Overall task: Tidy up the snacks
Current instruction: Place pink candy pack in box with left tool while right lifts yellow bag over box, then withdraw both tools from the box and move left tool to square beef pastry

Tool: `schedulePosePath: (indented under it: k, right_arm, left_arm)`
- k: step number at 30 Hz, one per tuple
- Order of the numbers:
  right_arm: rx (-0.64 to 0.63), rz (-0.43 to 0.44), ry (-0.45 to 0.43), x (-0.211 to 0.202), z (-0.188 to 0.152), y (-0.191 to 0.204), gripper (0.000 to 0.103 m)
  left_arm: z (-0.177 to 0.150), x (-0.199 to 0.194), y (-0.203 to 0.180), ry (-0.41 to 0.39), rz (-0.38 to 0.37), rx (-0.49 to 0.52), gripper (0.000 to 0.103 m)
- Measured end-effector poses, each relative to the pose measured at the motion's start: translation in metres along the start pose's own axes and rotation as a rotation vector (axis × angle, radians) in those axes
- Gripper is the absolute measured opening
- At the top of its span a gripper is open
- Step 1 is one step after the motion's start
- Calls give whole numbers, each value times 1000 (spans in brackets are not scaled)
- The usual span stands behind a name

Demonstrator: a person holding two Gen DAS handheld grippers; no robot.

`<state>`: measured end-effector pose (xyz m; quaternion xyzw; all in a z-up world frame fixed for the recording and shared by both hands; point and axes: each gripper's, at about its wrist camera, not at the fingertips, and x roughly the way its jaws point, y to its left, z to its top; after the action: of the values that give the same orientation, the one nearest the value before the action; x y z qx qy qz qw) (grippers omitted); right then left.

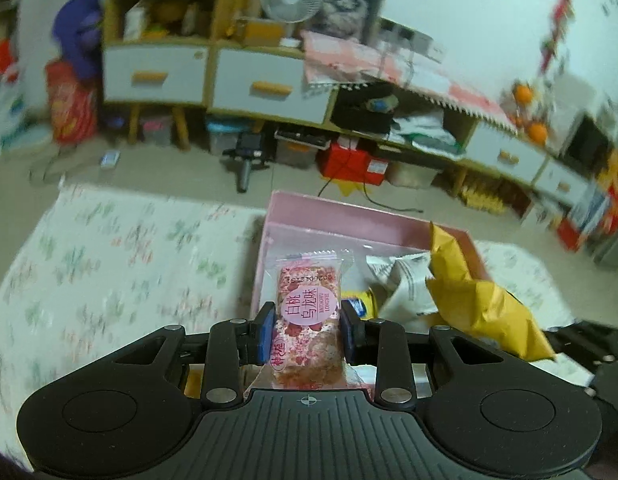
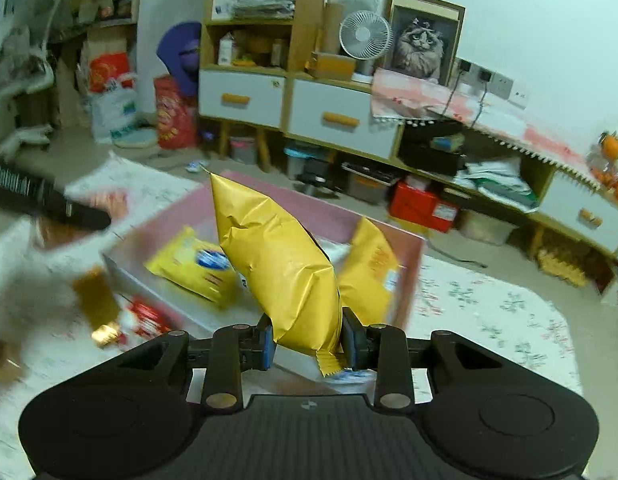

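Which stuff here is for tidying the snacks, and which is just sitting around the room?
For the job: pink snack bar in left gripper, yellow packet in right gripper, pink box.
Just around: fan, cat picture, oranges.

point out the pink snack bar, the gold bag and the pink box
pink snack bar [image 1: 307, 312], left wrist view, on its round label
gold bag [image 2: 281, 264], right wrist view, on its creased middle
pink box [image 1: 349, 210], left wrist view, on its far wall

Open-topped pink cardboard box [image 2: 405, 256] is reachable from above, left end [image 1: 277, 240] mostly bare, right end crowded by yellow foil snack bags [image 2: 197, 266], while the floral-print cloth tabletop [image 1: 109, 260] left of it lies free.
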<state>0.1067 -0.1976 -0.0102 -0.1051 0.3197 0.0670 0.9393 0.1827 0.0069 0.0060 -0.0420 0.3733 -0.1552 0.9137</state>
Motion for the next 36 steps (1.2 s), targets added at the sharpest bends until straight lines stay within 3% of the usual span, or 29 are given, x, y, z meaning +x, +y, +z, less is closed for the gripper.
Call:
schedulePosePath:
  k: [7, 19, 20, 21, 22, 23, 31, 36]
  right_arm:
    - [-138, -21, 17, 11, -7, 5, 3]
    - [-100, 40, 7, 15, 1, 0, 4]
    - [-84, 48, 5, 15, 1, -2, 7]
    - [-65, 64, 1, 15, 1, -4, 11]
    - [-42, 75, -7, 13, 2, -7, 25]
    - [-18, 86, -15, 11, 3, -9, 36]
    - [192, 203, -43, 2, 13, -25, 52]
    - [228, 204, -48, -8, 17, -23, 57]
  left_arm:
    - [20, 39, -21, -17, -5, 71, 30]
    - [31, 90, -21, -25, 16, 28, 34]
    - [30, 92, -21, -25, 22, 28, 36]
    - [29, 92, -20, -25, 24, 27, 46]
    - [28, 91, -19, -30, 26, 23, 55]
    - [27, 88, -18, -37, 27, 20, 57]
    - [23, 55, -6, -30, 20, -10, 77]
    - [15, 26, -4, -30, 38, 17, 85]
